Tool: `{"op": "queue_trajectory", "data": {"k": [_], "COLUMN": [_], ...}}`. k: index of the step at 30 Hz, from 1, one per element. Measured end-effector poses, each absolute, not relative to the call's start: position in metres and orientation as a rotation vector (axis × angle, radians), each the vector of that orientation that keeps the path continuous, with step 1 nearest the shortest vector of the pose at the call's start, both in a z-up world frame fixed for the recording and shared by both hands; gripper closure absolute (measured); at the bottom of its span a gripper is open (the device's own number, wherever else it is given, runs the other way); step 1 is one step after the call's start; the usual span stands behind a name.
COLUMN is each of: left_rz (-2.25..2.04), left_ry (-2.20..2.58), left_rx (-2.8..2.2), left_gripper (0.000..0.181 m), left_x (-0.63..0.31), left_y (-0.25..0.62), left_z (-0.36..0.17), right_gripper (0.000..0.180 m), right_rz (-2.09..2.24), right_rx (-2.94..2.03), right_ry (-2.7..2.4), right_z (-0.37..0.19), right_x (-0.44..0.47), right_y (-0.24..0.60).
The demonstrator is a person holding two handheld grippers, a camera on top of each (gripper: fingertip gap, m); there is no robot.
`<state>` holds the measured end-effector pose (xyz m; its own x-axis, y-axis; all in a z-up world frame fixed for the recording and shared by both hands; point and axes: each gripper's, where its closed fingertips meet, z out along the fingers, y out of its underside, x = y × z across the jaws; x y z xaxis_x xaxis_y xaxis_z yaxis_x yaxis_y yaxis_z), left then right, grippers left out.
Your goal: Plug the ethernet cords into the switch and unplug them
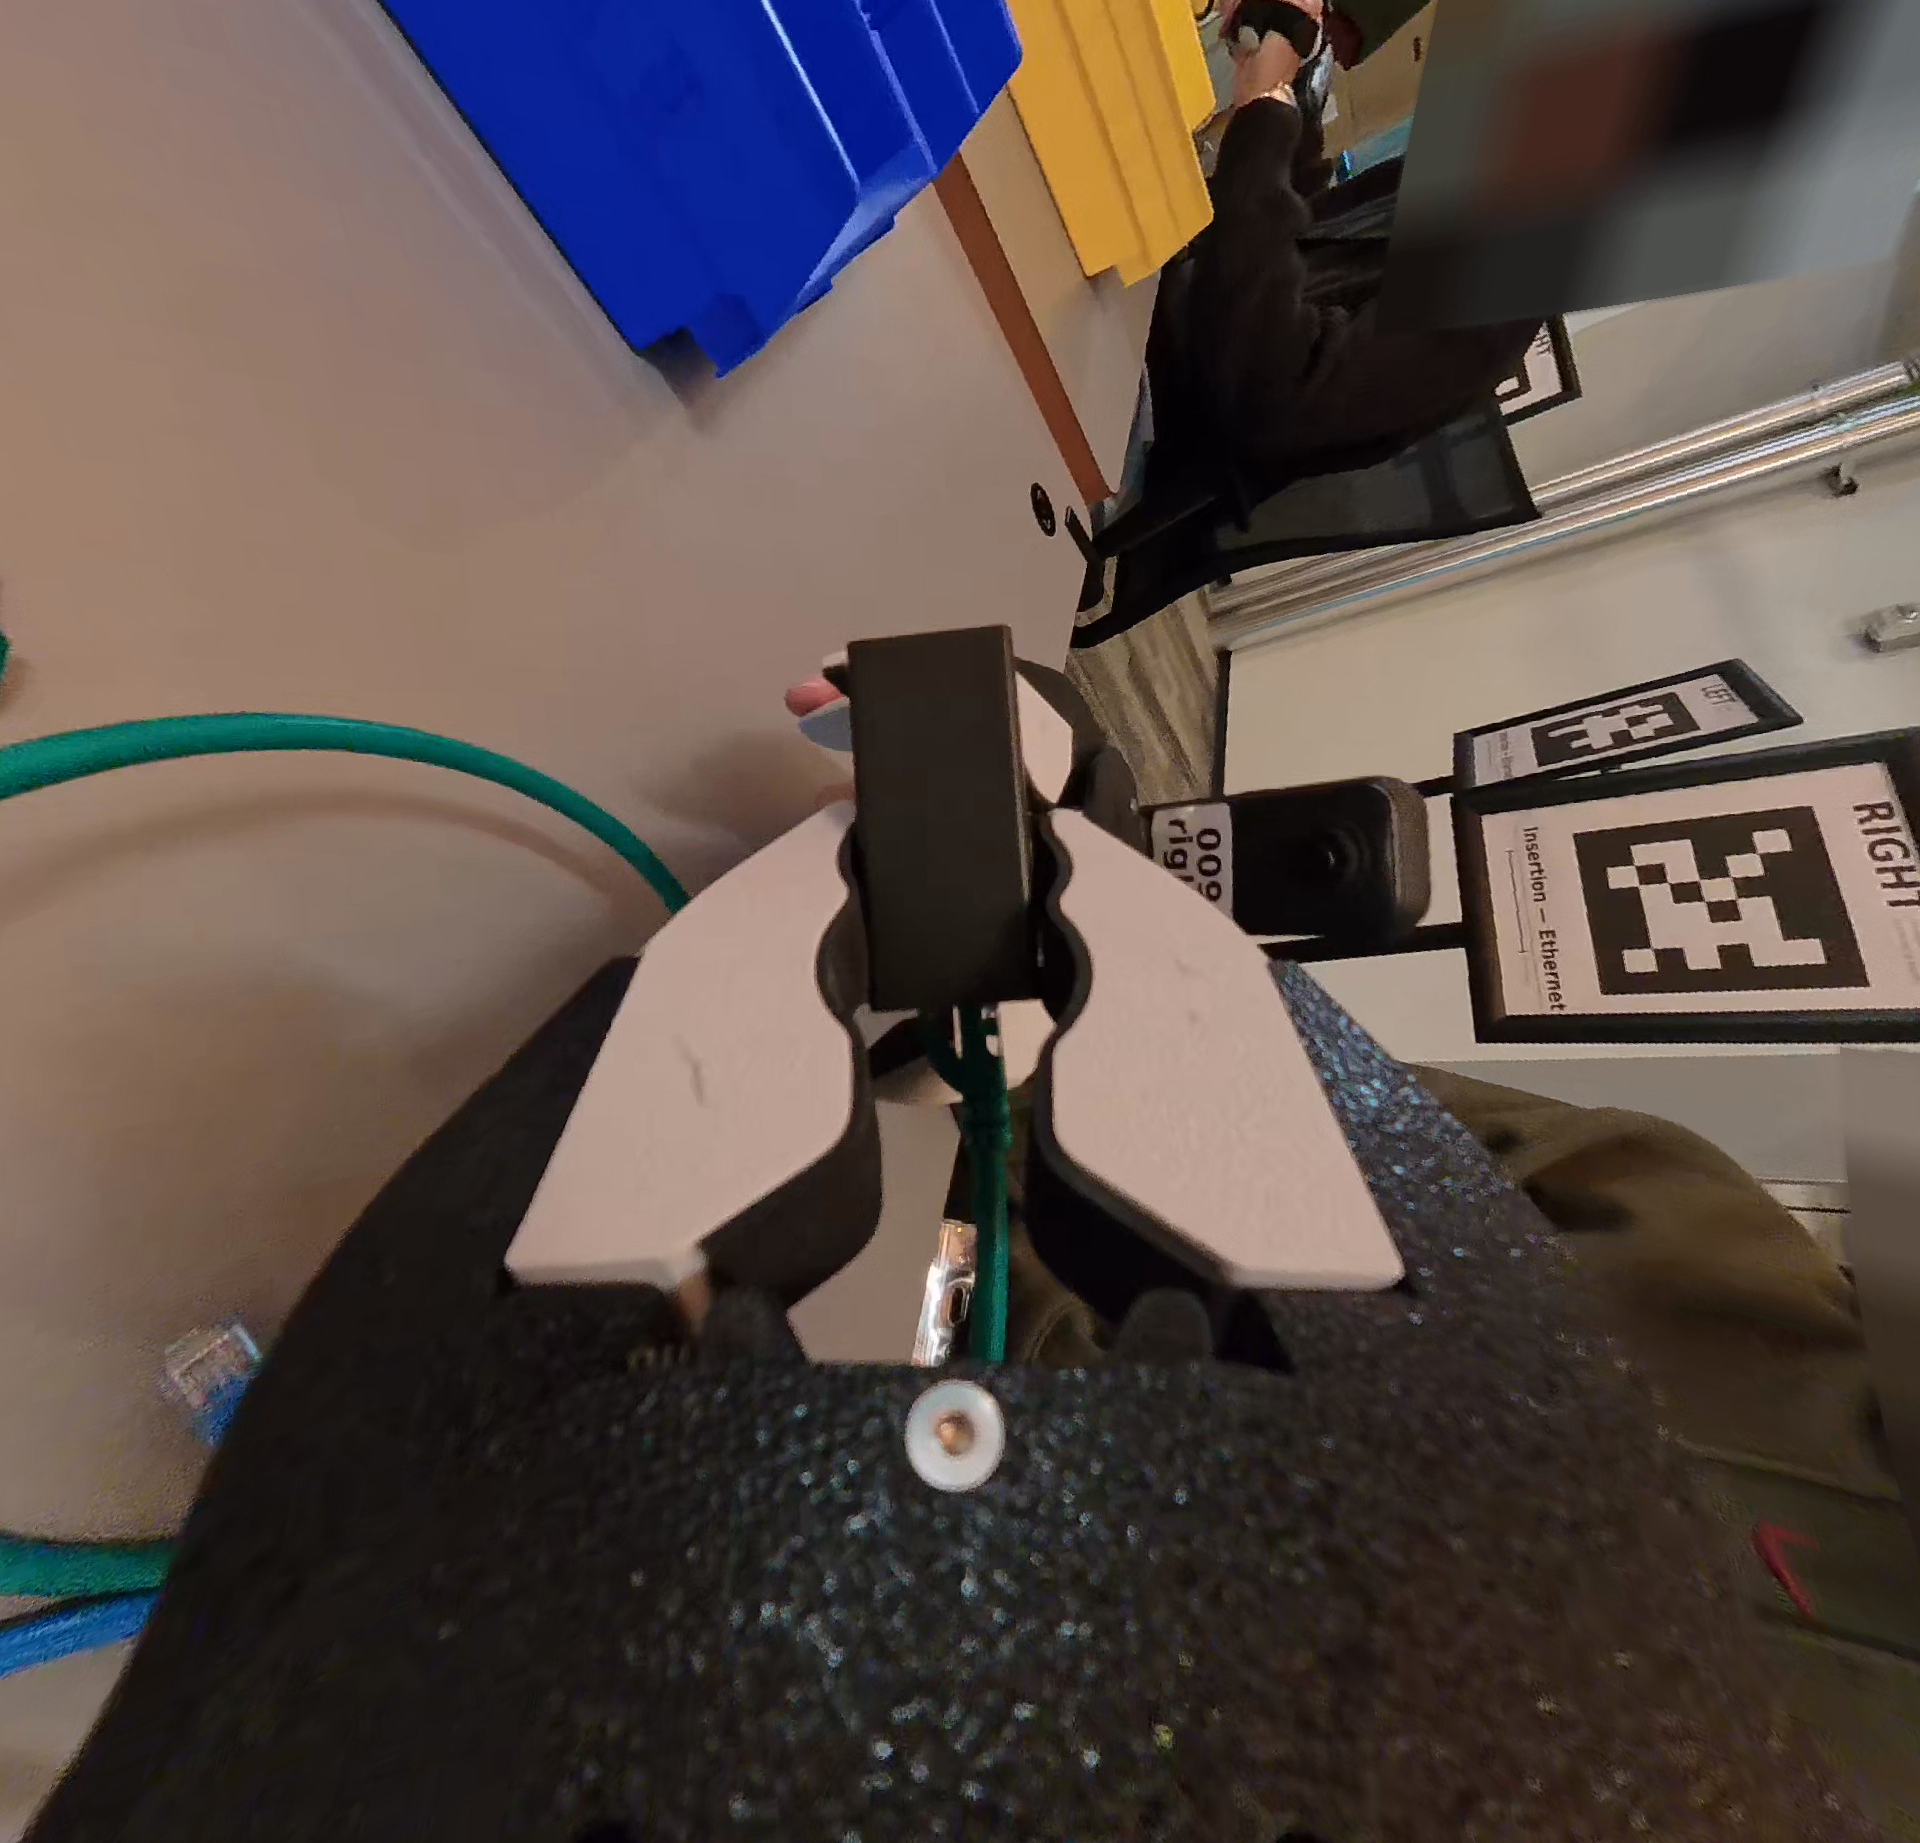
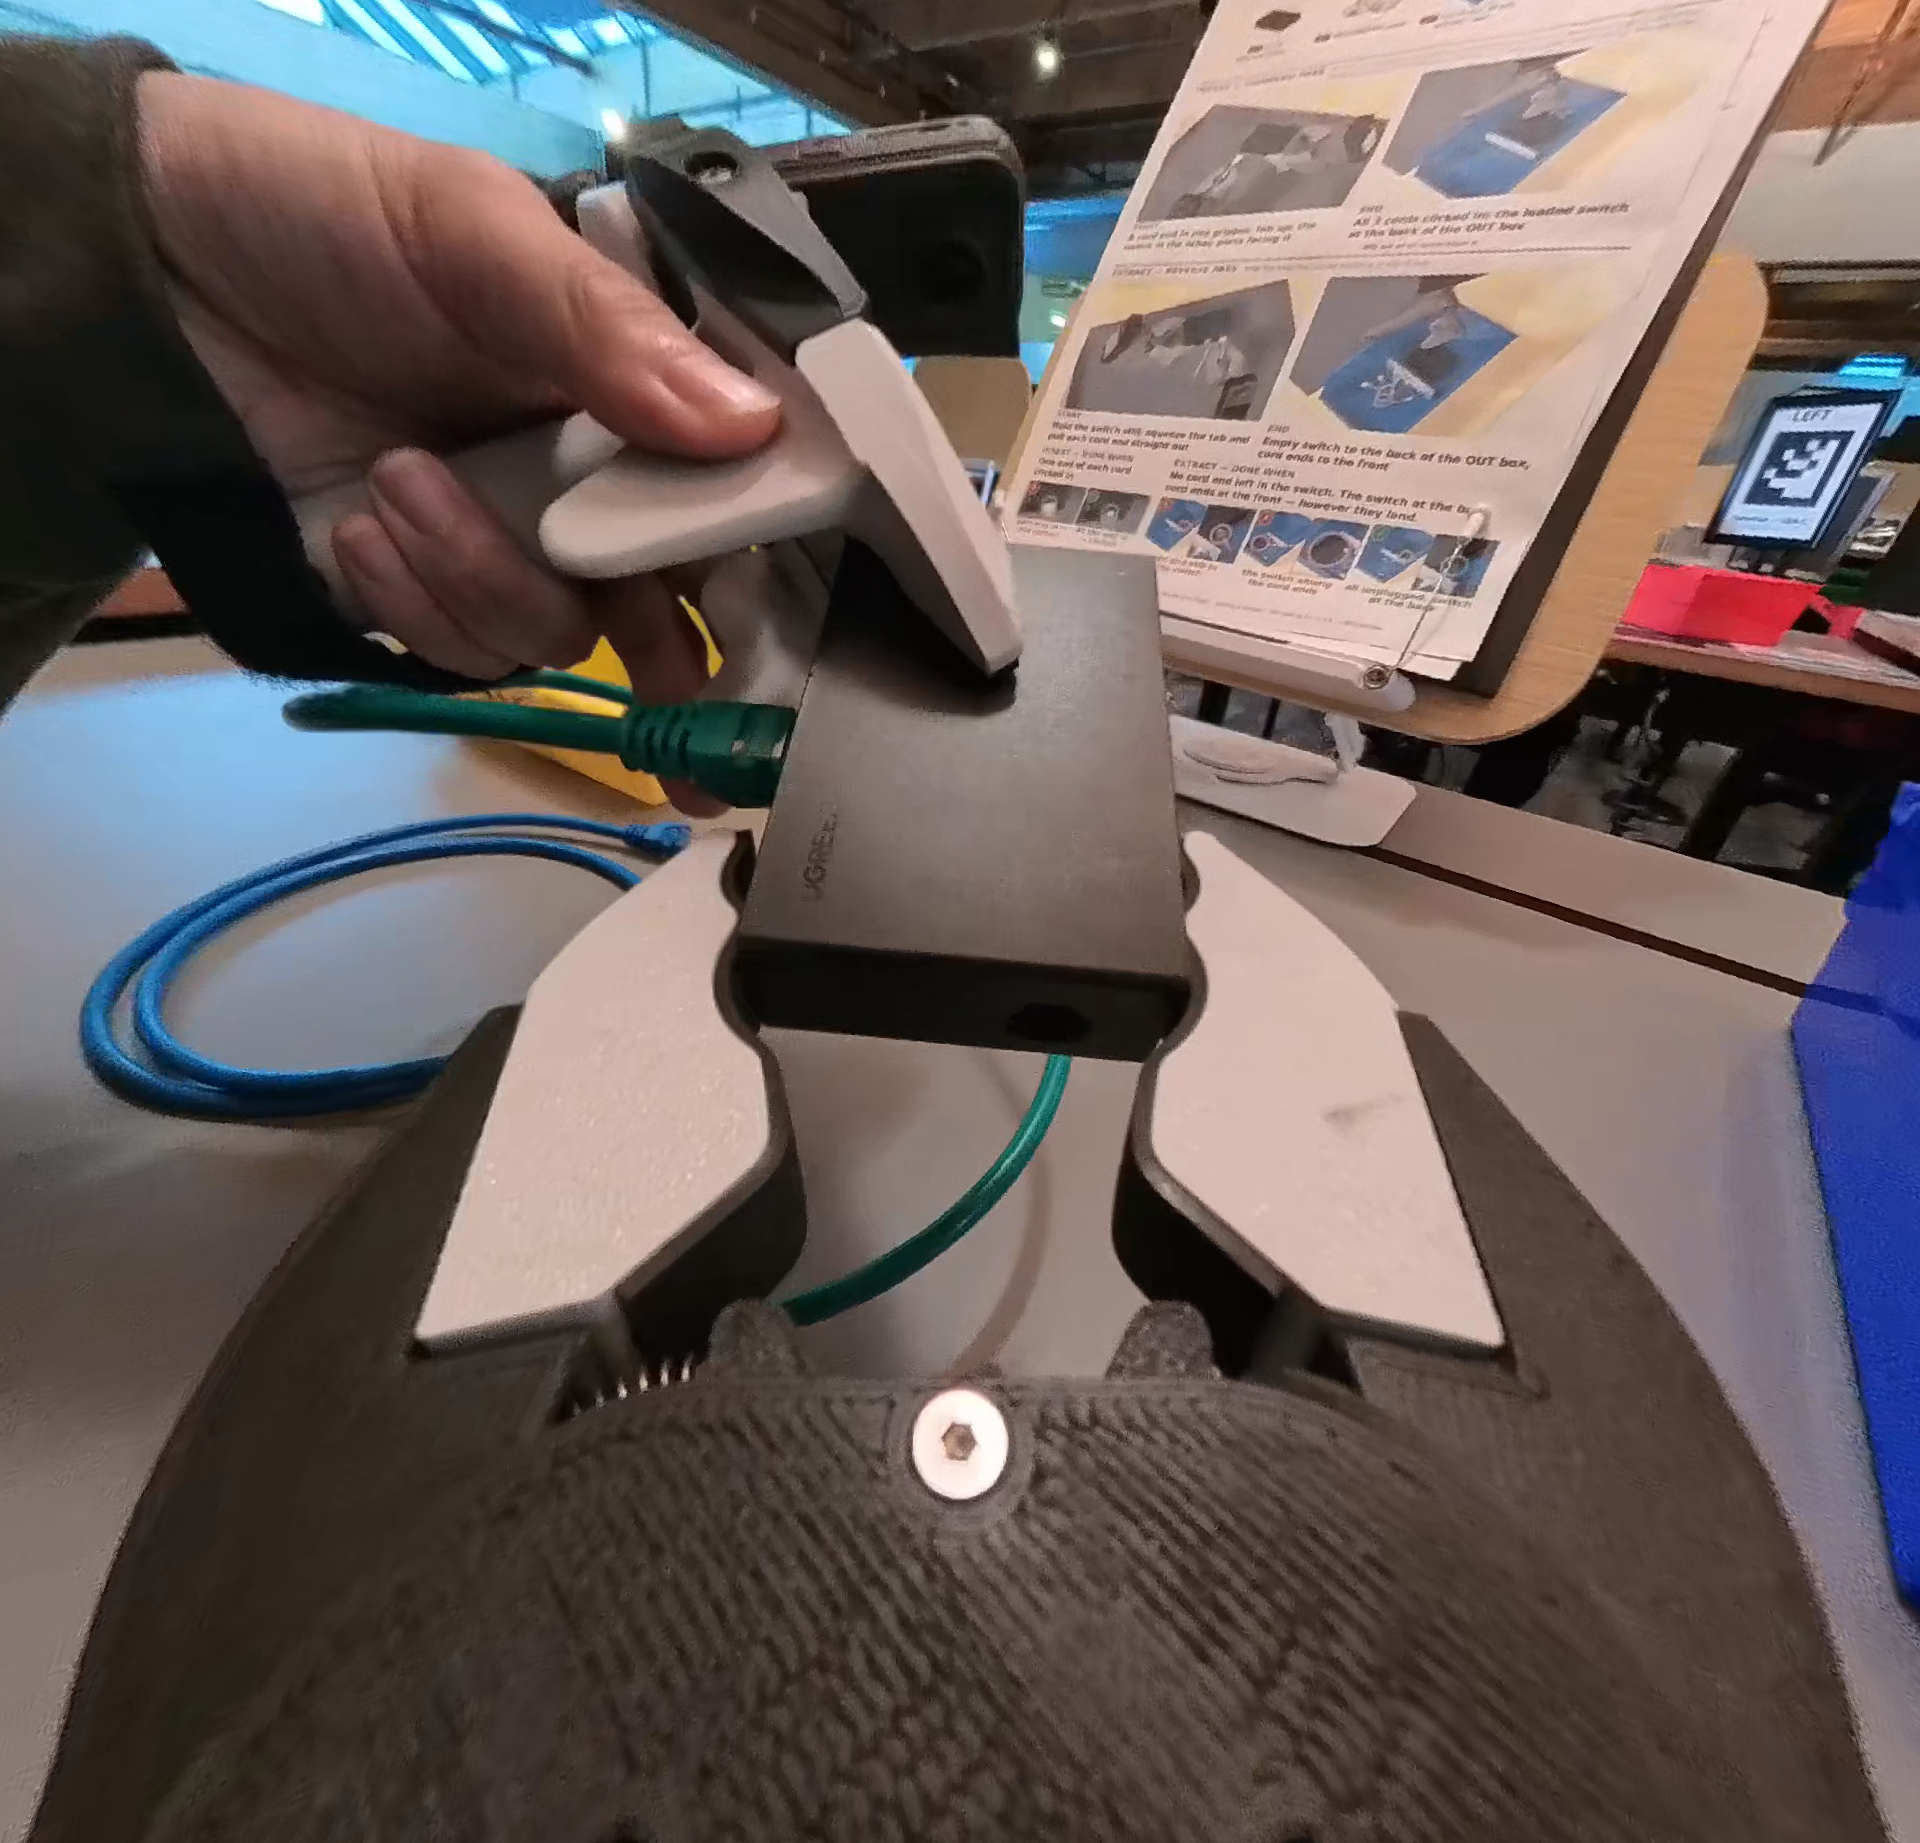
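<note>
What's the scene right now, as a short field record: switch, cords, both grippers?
switch: black box, held off the table by both grippers
left gripper: shut on switch, across its narrow sides
right gripper: shut on switch's near end
green cord: plugged into switch's left side, loops under it
blue cord: unplugged, coiled on table
blue bin: at right
instruction sheet: propped behind switch

The flat black switch box (image 2: 966, 837) looks like matt, smooth plastic, and the green ethernet cord (image 2: 717, 739) plugged into it has a ribbed rubbery boot. The right gripper (image 2: 961, 962) has pale smooth finger plates on a coarse, grainy black body (printed plastic, by the look), with a shiny metal screw (image 2: 958, 1445).
</note>
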<state>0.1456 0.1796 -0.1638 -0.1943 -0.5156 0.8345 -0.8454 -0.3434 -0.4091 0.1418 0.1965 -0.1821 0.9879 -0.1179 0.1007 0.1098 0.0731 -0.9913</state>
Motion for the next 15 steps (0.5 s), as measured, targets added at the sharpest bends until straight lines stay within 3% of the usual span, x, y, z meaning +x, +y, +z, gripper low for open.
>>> {"op": "queue_trajectory", "data": {"k": [15], "left_rz": [1.616], "left_ry": [-1.648], "left_rx": [1.752], "left_gripper": [0.148], "left_x": [0.1435], "left_y": [0.1877], "left_z": [-0.1676], "right_gripper": [0.105], "right_rz": [-0.144], "right_rx": [-1.55], "right_ry": [-0.003], "right_z": [-0.1891], "right_x": [0.1396], "right_y": [0.2014]}}
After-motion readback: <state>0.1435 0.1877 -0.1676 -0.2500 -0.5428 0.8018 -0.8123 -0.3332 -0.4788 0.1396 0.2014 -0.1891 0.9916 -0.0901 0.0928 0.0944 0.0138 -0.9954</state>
